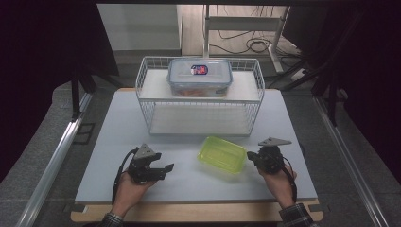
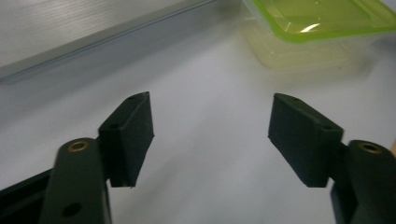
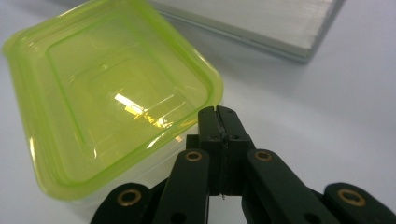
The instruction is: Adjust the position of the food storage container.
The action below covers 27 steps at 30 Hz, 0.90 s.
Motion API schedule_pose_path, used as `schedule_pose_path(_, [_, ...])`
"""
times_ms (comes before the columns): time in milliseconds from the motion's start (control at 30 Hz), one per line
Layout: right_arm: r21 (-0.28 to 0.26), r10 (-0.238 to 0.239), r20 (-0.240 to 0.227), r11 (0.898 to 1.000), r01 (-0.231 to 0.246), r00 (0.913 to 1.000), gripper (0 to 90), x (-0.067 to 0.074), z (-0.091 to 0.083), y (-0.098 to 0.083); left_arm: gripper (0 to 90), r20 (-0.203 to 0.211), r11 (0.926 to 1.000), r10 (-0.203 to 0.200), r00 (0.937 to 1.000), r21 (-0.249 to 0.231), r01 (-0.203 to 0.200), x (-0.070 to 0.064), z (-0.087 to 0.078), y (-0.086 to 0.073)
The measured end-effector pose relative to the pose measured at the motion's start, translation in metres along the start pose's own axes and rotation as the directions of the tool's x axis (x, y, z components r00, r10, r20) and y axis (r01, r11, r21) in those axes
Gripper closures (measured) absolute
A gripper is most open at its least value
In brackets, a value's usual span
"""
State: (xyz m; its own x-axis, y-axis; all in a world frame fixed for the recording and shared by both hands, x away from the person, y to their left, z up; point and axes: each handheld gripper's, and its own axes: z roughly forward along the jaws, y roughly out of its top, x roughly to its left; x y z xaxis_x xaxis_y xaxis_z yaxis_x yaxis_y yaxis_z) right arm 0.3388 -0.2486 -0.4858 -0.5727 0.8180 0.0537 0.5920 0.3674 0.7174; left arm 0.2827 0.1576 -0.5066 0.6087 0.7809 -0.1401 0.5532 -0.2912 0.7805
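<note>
Green-lidded box (image 1: 222,154): a shallow clear tub under a translucent lime lid sits on the white table (image 1: 118,156), just left of the right gripper and to the right of the left gripper, well apart from it. Whether anything lies inside cannot be told through the tinted lid.
Right gripper (image 1: 251,156): jaws pressed together with nothing between them; in the right gripper view (image 3: 219,114) the tips sit at the box's near corner, just beside the lid's rim, and contact cannot be confirmed.
Left gripper (image 1: 166,168): jaws stand partly apart over bare tabletop, gripping nothing; in the left gripper view (image 2: 212,135) the green-lidded box (image 2: 322,23) lies ahead and off to the right of the pads.
Wire basket (image 1: 201,116): a white two-level rack stands on the far side of the table, beyond both grippers.
Blue-lidded container (image 1: 200,77): a clear latching box rests on the basket's upper shelf, lid shut; orange-red contents show through its front wall, too blurred to identify.
Hands: a hand (image 1: 130,187) backs each gripper from the near table edge.
</note>
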Motion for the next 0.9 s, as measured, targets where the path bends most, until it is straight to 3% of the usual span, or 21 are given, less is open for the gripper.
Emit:
schedule_pose_path(233, [0.011, -0.017, -0.021, 1.0, 0.017, 0.9996, 88.8, 0.009, 0.023, 0.019, 53.3, -0.018, 1.0, -0.005, 0.9998, -0.002, 0.005, 0.005, 0.01, 0.008])
schedule_pose_path(433, [0.017, -0.044, -0.071, 0.999, 0.046, 0.9965, 88.8, 0.024, 0.036, 0.026, 59.3, -0.02, 0.9997, -0.016, 0.9997, 0.018, 0.016, 0.008, 0.016, 0.008])
schedule_pose_path(700, [0.01, -0.09, -0.104, 0.996, 0.091, 0.9905, 88.7, 0.043, 0.046, 0.033, 56.7, -0.048, 0.9997, -0.017, 0.9987, 0.019, 0.018, 0.014, 0.006, 0.004])
schedule_pose_path(900, [-0.01, -0.12, -0.098, 0.993, 0.12, 0.9879, 79.5, 0.039, 0.034, 0.028, 41.6, -0.05, 0.9996, -0.026, 0.9984, 0.006, 0.026, 0.015, -0.004, -0.004])
